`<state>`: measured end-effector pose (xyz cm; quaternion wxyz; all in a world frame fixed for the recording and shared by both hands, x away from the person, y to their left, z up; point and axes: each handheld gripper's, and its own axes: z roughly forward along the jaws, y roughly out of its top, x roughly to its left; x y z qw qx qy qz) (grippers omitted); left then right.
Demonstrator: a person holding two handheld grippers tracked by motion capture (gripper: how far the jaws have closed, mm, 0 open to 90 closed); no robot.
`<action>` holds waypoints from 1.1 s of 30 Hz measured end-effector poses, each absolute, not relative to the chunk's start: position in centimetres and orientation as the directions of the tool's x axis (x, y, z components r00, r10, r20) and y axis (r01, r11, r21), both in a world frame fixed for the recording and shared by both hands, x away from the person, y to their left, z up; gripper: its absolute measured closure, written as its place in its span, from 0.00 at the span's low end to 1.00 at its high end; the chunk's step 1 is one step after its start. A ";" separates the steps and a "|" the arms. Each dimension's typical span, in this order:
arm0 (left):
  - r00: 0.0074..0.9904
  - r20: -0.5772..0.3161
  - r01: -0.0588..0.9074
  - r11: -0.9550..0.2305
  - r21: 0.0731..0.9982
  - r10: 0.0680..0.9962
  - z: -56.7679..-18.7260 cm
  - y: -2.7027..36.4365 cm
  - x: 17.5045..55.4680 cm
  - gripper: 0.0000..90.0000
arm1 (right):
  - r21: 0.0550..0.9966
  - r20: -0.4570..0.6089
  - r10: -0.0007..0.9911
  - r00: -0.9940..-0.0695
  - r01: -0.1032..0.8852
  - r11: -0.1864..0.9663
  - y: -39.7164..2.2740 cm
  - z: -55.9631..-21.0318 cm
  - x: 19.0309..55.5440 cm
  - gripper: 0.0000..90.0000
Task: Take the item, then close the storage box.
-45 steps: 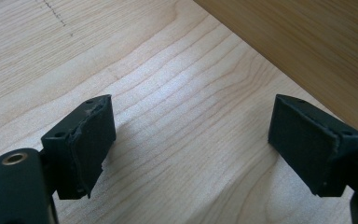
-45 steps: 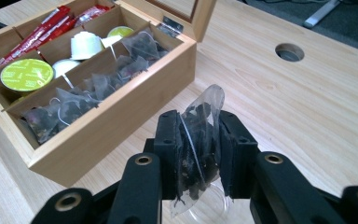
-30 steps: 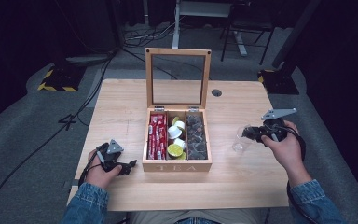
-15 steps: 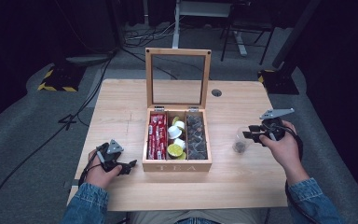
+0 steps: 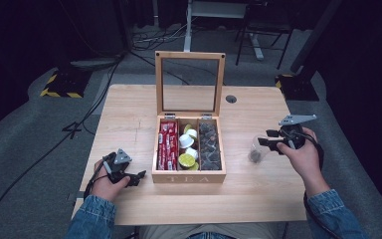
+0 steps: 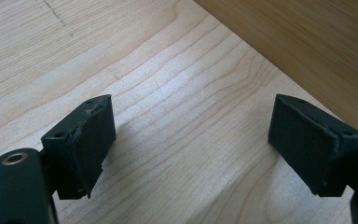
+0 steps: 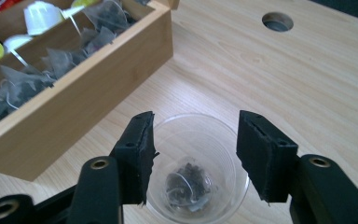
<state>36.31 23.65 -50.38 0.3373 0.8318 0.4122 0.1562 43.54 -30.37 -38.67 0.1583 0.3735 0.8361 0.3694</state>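
Teabag (image 7: 186,185) is lying in the bottom of a clear plastic cup (image 7: 223,135), directly under the right gripper (image 7: 193,156), whose jaws have just been opening and are standing partly apart over the cup's rim, pinching nothing. Cup is standing upright on the table (image 5: 258,199), mouth up, just right of the wooden box (image 5: 189,177) lettered "TEA", its glass lid raised. Inside: 3 compartments, red sachets, capsules, dark teabags. Left gripper (image 5: 124,172) is resting wide open near the box's left wall.
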 end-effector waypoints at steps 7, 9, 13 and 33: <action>0.610 -0.020 0.582 -0.431 0.690 0.792 -50.4 23.7 36.3 0.17 | 0.792 0.028 0.736 -0.677 0.465 0.397 -30.0 -37.4 43.5 0.43; 0.611 -0.019 0.581 -0.432 0.690 0.791 -50.4 23.7 36.3 0.17 | 0.803 0.021 0.734 -0.679 0.448 0.392 -29.9 -37.0 43.5 0.42; 0.610 -0.018 0.581 -0.431 0.690 0.792 -50.4 23.7 36.3 0.17 | 0.822 0.027 0.735 -0.678 0.433 0.370 -29.7 -36.0 43.5 0.40; 0.610 -0.018 0.582 -0.433 0.689 0.792 -50.4 23.7 36.3 0.17 | 0.904 0.027 0.692 -0.721 0.313 0.290 -25.6 -30.4 46.3 0.33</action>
